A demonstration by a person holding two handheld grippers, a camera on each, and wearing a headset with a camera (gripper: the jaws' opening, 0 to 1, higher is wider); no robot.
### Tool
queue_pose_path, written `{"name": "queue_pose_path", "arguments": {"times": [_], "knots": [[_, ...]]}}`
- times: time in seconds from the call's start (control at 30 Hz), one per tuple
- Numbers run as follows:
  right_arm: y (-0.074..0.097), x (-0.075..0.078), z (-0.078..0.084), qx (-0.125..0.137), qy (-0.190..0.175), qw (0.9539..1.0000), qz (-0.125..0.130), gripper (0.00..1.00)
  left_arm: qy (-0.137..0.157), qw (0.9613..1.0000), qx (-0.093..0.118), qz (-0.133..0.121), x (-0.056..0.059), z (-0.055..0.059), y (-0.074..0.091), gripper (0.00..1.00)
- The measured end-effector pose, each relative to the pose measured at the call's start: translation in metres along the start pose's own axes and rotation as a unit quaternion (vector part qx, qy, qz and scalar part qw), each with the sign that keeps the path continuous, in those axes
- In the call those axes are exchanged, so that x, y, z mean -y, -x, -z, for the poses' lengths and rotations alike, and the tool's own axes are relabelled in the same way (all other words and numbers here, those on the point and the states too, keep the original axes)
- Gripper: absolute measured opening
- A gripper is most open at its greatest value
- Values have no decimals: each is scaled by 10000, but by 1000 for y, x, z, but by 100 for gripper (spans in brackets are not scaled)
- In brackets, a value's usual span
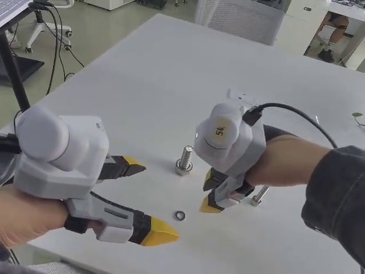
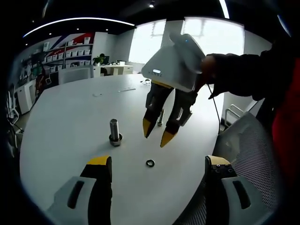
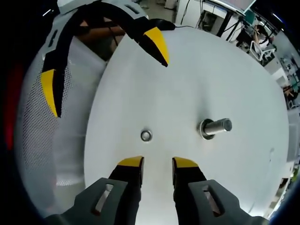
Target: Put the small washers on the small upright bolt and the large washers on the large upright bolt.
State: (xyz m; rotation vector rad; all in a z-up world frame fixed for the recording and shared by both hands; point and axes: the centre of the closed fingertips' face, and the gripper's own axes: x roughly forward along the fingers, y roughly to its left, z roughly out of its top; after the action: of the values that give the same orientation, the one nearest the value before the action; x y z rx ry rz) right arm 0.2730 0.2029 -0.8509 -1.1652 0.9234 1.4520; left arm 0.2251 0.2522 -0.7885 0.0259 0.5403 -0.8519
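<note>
A small washer (image 1: pixel 180 215) lies flat on the white table (image 1: pixel 171 85), between my two grippers. The large bolt (image 1: pixel 185 160) stands upright just behind it, with a wider ring at its base. My left gripper (image 1: pixel 148 198) is wide open and empty, its jaws either side of the small washer (image 2: pixel 150 163) in the left gripper view. My right gripper (image 1: pixel 209 194) points down at the table, narrowly open with nothing between its jaws, a little right of the washer (image 3: pixel 146 136). The small bolt (image 1: pixel 259 196) stands behind the right gripper, under my wrist.
A black cable (image 1: pixel 296 111) runs from the right gripper across the table. A mesh chair (image 1: pixel 242 20) stands at the far edge, and the near table edge is close below the left gripper. The table's far half is bare.
</note>
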Motion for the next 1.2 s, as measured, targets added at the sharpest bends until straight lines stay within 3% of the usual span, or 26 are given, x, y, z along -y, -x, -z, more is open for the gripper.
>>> {"name": "queue_pose_path", "arguments": {"times": [0.4, 1.2], "knots": [[-20, -13, -18, 58, 196, 9996, -213, 24, 18, 10000, 5, -70, -2, 1, 4, 81], [-36, -17, -17, -63, 345, 9990, -295, 18, 64, 9999, 38, -120, -1, 2, 5, 81]]}}
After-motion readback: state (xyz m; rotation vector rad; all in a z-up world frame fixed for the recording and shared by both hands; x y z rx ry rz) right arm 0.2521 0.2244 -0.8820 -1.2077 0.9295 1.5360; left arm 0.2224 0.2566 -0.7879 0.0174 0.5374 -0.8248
